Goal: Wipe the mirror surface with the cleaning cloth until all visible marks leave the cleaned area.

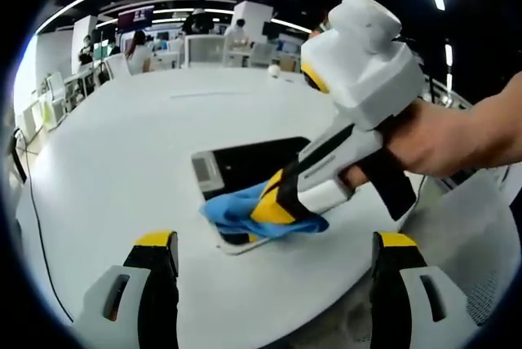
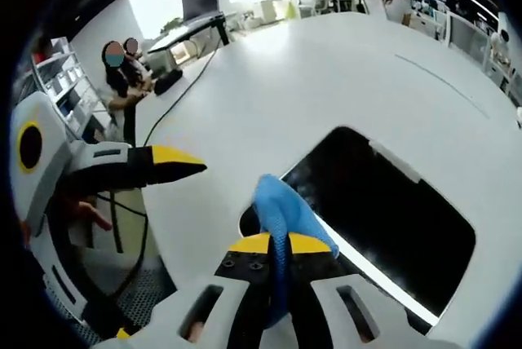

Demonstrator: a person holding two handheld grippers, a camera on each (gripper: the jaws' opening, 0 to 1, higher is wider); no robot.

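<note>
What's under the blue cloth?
The blue cloth lies on one corner of the dark mirror, which rests on the white table. Any marks beneath the cloth are covered.

- No text, label, brand, number or sign is reading clearly in either view.
- A dark screen (image 1: 135, 16) is hanging far across the room in the left gripper view, showing pale marks too small and blurred to make out.
</note>
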